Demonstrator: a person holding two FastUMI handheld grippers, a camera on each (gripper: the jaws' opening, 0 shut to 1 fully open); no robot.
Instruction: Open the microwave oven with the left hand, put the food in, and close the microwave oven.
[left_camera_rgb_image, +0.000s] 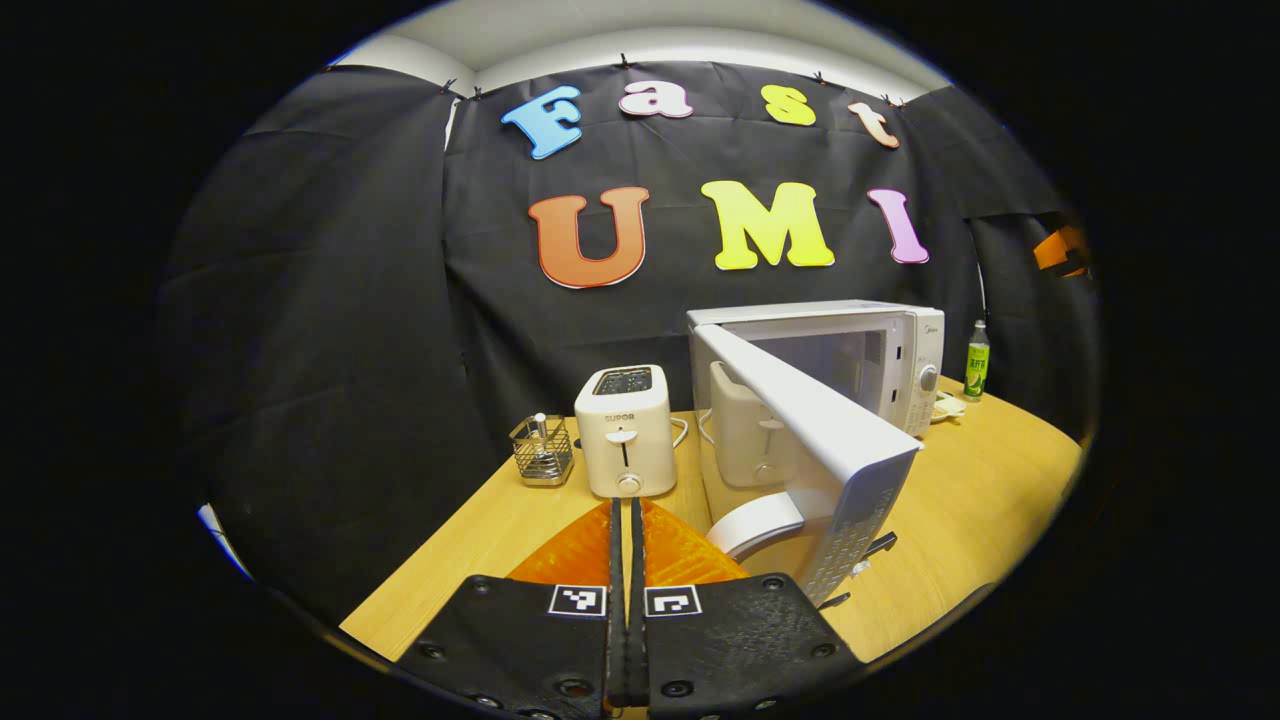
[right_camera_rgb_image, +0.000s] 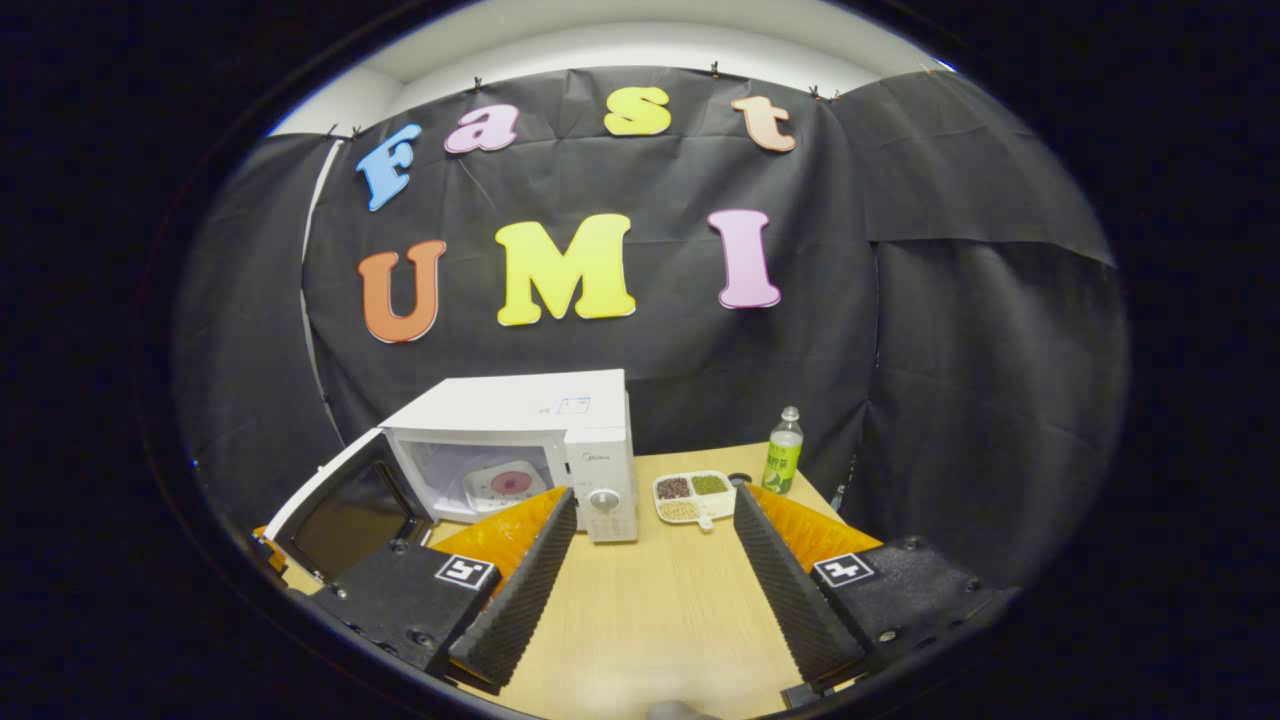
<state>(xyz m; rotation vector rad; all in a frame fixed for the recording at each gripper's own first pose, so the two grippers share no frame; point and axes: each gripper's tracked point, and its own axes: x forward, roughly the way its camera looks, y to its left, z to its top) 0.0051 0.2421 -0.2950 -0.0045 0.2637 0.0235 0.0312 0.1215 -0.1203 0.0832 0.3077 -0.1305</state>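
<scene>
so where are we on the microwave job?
Door step looks done: the microwave has its door swung wide open. The food tray sits on the table beside it. The right gripper is open and aimed that way. The left gripper is shut, empty. Left: load, close.

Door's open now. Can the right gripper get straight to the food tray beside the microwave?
Probably yes. The right gripper is open and points at the food tray, with bare table between. The microwave stands left of the tray, the green bottle right; neither blocks the line.
</scene>
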